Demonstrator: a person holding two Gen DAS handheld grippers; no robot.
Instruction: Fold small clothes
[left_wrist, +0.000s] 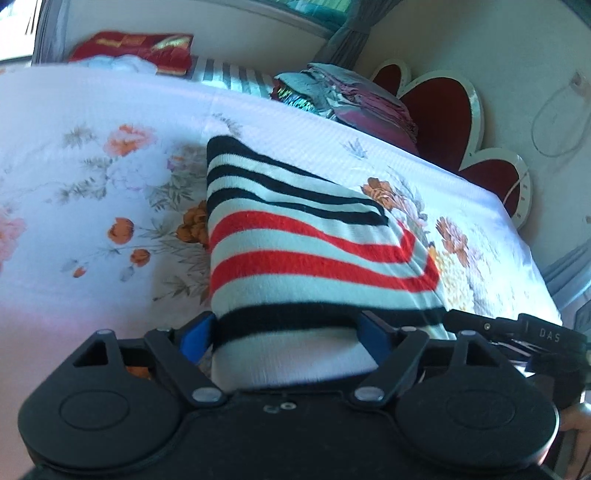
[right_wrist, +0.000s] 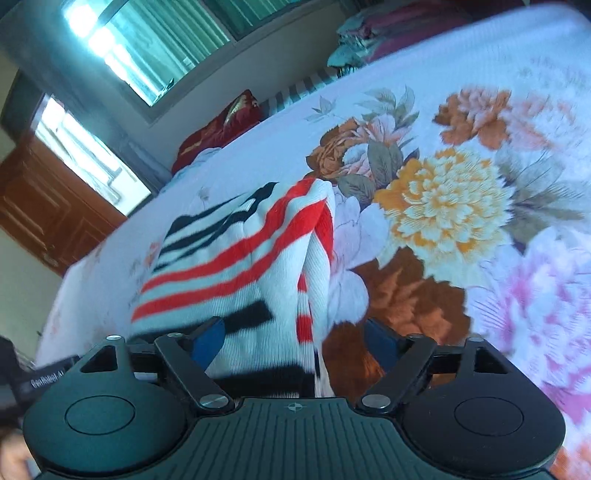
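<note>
Left wrist view: close, looking down across the bed (left_wrist: 110, 110) toward the headboard (left_wrist: 443, 107).
Right wrist view: close, tilted, facing the window (right_wrist: 155, 48).
Shared: striped garment (left_wrist: 295, 240), floral sheet.

Striped garment (left_wrist: 295, 254): ribbed knit cloth, matt. Bedsheet (left_wrist: 92, 155): smooth printed cloth. Left hand-held gripper (left_wrist: 286, 341): matt black plastic, apparently; blue pads (left_wrist: 194, 341). Door (right_wrist: 44, 206): glossy wood.
</note>
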